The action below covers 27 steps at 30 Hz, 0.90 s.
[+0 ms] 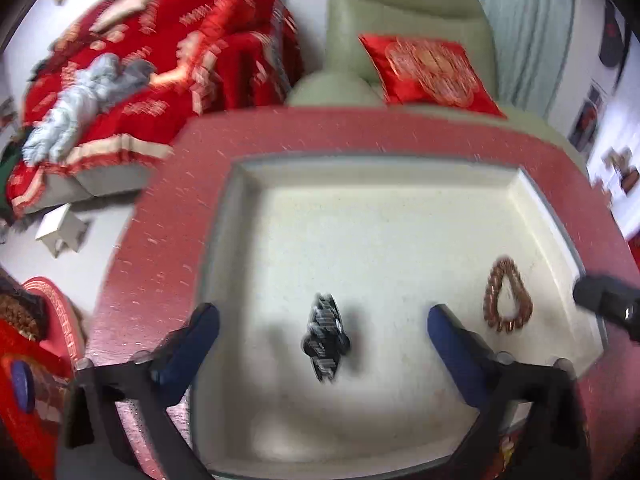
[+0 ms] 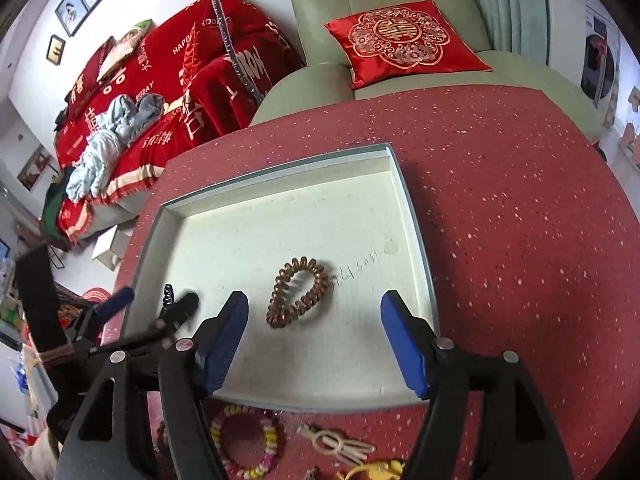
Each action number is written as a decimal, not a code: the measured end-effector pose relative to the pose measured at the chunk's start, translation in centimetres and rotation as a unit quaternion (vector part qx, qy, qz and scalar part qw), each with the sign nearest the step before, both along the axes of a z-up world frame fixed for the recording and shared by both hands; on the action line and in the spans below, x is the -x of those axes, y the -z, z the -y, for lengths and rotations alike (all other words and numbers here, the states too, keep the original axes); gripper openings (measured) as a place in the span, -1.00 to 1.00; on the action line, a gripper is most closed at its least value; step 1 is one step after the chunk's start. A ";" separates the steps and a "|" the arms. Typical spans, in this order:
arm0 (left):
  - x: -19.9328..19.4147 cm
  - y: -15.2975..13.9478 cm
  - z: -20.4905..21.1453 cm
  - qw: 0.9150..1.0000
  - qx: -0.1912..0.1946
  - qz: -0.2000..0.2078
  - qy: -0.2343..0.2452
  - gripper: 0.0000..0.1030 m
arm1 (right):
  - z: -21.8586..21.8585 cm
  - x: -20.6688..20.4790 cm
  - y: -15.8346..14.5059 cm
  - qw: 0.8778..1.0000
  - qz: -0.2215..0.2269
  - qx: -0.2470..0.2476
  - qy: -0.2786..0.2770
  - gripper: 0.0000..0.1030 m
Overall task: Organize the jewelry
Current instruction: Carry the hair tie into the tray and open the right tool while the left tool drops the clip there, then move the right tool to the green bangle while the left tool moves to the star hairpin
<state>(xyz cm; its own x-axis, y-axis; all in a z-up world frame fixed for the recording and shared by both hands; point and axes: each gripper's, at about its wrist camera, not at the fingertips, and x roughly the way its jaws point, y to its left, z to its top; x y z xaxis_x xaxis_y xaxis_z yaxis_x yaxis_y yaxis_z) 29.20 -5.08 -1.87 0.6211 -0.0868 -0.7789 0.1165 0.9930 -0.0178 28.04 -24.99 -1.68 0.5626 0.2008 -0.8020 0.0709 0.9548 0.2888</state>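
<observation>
A white shallow tray (image 1: 384, 184) (image 2: 416, 216) sits on the red speckled table. A black hair claw clip (image 1: 325, 336) lies in it, between the wide-apart fingers of my left gripper (image 1: 322, 320), apart from both pads. In the right wrist view only its toothed tip (image 2: 168, 294) shows. A brown spiral hair tie (image 1: 507, 295) (image 2: 299, 291) lies in the tray to the right. My right gripper (image 2: 314, 320) is open and empty just above and behind the hair tie. Its finger (image 1: 608, 304) enters the left wrist view at the right edge.
On the table in front of the tray lie a pink-and-yellow bead bracelet (image 2: 248, 440), a cream knotted hair tie (image 2: 340, 444) and a yellow item (image 2: 376, 470). A green armchair with a red cushion (image 2: 404, 40) stands behind the table. A red-covered sofa (image 2: 160, 80) is at the left.
</observation>
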 end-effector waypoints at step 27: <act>16.4 -2.7 -2.7 0.992 0.038 0.020 0.121 1.00 | 0.9 13.0 1.0 0.998 -0.016 -0.058 0.000 0.73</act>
<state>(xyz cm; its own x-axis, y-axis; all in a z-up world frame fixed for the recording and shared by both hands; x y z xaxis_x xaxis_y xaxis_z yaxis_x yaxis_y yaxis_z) 12.83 -2.41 0.84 0.6051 -0.2947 -0.7396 0.3526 0.9321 -0.0829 15.09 -25.91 -2.70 0.5375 0.2938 -0.7905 0.0818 0.9148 0.3956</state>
